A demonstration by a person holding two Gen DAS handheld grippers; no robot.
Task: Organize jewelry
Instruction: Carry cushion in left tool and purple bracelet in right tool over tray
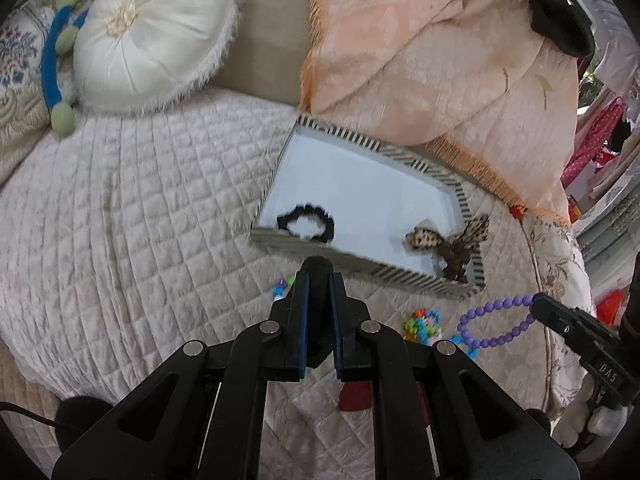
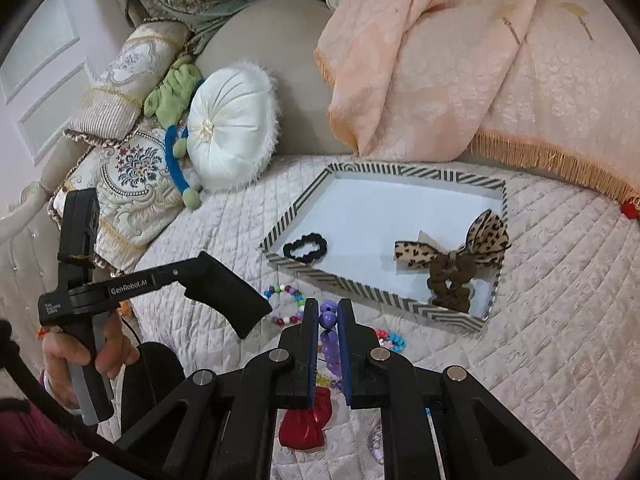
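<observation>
1. Quilted cream bedspread (image 2: 540,280) is your working surface, and nearest to you on it lies a red pouch (image 2: 306,426) under your right tongs.
2. Your right gripper (image 2: 328,316) has its jaws pressed together on a purple bead bracelet (image 1: 496,320); in the left wrist view the loop hangs from the fingertips, clear of the bedspread.
3. Your left gripper (image 1: 318,276) is closed as well, and a black soft thing (image 1: 318,320), too dark to identify, sits between its blue pads.
4. Just beyond the fingertips, loose on the bedspread, lie a multicoloured bead bracelet (image 2: 286,306) and a bright bead cluster (image 1: 424,320).
5. Past those sits the striped tray (image 2: 360,278). Inside it, a black scrunchie (image 2: 305,248) lies in the near left corner, and a brown scrunchie (image 2: 448,280) with a leopard bow (image 2: 486,236) lies at the right end.
6. Farther back, a peach fringed throw (image 2: 440,80) covers the right side, and a round white cushion (image 2: 232,124) leans among patterned pillows on the left.
</observation>
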